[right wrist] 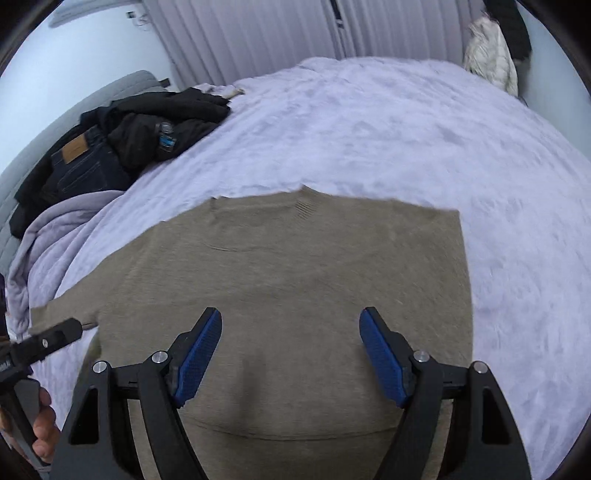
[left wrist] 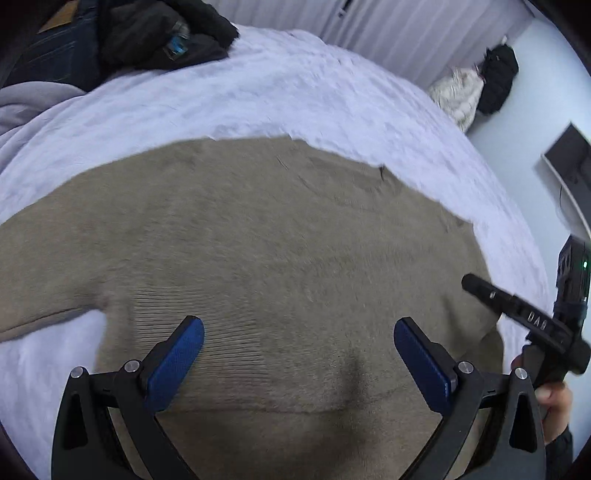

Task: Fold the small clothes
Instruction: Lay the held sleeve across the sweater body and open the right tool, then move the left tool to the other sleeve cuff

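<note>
A tan knit sweater [left wrist: 258, 251] lies flat on a pale lilac fleece blanket [left wrist: 277, 92]; it also shows in the right wrist view [right wrist: 295, 266]. One sleeve stretches left [right wrist: 66, 306]. My left gripper [left wrist: 298, 354] hovers open over the sweater's near hem, blue pads apart, holding nothing. My right gripper [right wrist: 290, 350] is also open and empty over the sweater's lower middle. The right gripper's body shows at the right edge of the left wrist view [left wrist: 546, 325]; the left one's at the left edge of the right wrist view [right wrist: 40, 343].
A pile of dark clothes and jeans [right wrist: 122, 147] lies at the bed's far left, also seen in the left wrist view [left wrist: 122, 37]. A lilac garment [right wrist: 55, 229] is bunched beside it. A cream and black bundle [left wrist: 480, 85] sits far right by the white curtain [right wrist: 258, 33].
</note>
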`<state>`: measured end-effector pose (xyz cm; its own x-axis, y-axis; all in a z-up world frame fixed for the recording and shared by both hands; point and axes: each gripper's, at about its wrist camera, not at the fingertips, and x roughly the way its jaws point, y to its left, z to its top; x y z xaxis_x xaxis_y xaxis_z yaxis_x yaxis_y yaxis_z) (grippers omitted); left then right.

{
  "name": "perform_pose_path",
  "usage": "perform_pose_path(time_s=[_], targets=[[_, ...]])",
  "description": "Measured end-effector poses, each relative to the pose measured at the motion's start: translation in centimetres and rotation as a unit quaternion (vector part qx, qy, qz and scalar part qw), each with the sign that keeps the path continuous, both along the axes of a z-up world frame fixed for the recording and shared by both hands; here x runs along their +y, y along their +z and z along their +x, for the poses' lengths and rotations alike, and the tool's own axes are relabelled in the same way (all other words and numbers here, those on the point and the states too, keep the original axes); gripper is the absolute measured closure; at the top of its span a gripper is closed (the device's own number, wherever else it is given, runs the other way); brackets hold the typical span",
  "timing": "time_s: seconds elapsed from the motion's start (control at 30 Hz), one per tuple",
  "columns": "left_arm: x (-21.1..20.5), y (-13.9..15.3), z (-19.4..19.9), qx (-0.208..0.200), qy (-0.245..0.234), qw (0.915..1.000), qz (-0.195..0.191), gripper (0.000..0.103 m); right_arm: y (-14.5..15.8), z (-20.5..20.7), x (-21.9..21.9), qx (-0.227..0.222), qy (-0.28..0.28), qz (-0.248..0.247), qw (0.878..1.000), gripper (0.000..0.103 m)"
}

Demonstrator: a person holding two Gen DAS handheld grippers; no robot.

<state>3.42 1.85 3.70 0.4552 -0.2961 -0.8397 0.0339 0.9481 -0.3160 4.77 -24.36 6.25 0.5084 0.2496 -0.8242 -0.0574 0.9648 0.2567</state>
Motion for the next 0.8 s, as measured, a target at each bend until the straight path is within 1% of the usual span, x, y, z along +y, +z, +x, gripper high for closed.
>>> perform_pose_path(time_s=[0.03, 0.07, 0.13, 0.17, 0.2, 0.27, 0.33, 0.4, 0.43, 0.47, 0.5, 0.53, 0.57, 0.6, 0.63, 0.7, 0.77, 0.8], targets=[[-0.5, -1.5, 0.5, 0.015, 0.002, 0.9994, 0.031, 0.0, -0.9, 0.3, -1.7, 0.012, -0.024, 0.001, 1.0, 0.024], [-0.6, -2.3, 0.5, 0.013, 0.005, 0.9987, 0.05, 0.0, -1.5, 0.1, -3.4, 0.013, -0.046, -0.001, 0.999, 0.026], [-0.7, -3.1, 0.1, -0.01, -0.005, 0.9973, 0.073, 0.0, -1.6, -0.6, -5.7, 0.003, -0.069, -0.006, 0.998, 0.029], [-0.8, -3.0, -0.1, -0.017, -0.006, 0.997, 0.075, 0.0, -1.6, -0.7, -6.3, 0.011, -0.089, -0.036, 0.995, 0.027], [-0.9, -2.8, -0.2, -0.019, -0.006, 0.9966, 0.08, 0.0, -1.3, -0.8, -6.5, 0.01, -0.095, -0.057, 0.994, 0.027], [-1.1, -2.7, -0.1, -0.018, -0.001, 0.9962, 0.085, 0.0, -0.2, -0.7, -6.5, -0.015, -0.085, -0.061, 0.994, 0.027], [-1.0, -2.7, -0.1, -0.021, 0.01, 0.9964, 0.082, 0.0, 1.2, -0.4, -5.5, -0.045, -0.076, -0.079, 0.993, 0.027], [-1.1, -2.8, -0.3, -0.029, 0.017, 0.9959, 0.084, 0.0, 2.0, 0.5, -3.5, -0.067, -0.04, -0.094, 0.993, 0.026], [-1.2, -2.9, -0.4, -0.038, 0.019, 0.9952, 0.089, 0.0, 1.9, 1.1, -2.4, -0.065, -0.016, -0.104, 0.992, 0.024], [-1.3, -3.2, -0.7, -0.048, 0.02, 0.9943, 0.093, 0.0, 1.4, 2.1, -1.2, -0.054, 0.011, -0.115, 0.992, 0.023], [-1.4, -3.4, -1.0, -0.058, 0.021, 0.9934, 0.097, 0.0, 0.4, 3.4, -0.2, -0.034, 0.033, -0.128, 0.991, 0.023], [-1.4, -3.4, -1.1, -0.064, 0.02, 0.9929, 0.098, 0.0, -0.9, 4.9, 0.4, -0.006, 0.044, -0.146, 0.988, 0.023], [-1.4, -3.4, -1.1, -0.063, 0.02, 0.9929, 0.099, 0.0, -2.2, 6.4, 0.6, 0.019, 0.041, -0.17, 0.984, 0.023], [-1.4, -3.4, -1.0, -0.062, 0.019, 0.993, 0.099, 0.0, -3.2, 7.7, 0.1, 0.031, 0.034, -0.173, 0.984, 0.02], [-1.5, -3.4, -1.0, -0.062, 0.019, 0.9929, 0.099, 0.0, -3.3, 8.7, -0.7, 0.031, 0.022, -0.154, 0.987, 0.013], [-1.5, -3.4, -1.1, -0.065, 0.02, 0.9927, 0.1, 0.0, -2.7, 10.2, -2.2, 0.041, -0.017, -0.13, 0.991, 0.011], [-1.4, -3.4, -1.1, -0.068, 0.02, 0.9925, 0.099, 0.0, -1.6, 10.3, -2.3, 0.045, -0.04, -0.134, 0.989, 0.011], [-1.5, -3.4, -1.1, -0.069, 0.021, 0.9924, 0.099, 0.0, -0.9, 9.5, -1.9, 0.036, -0.04, -0.141, 0.989, 0.011]])
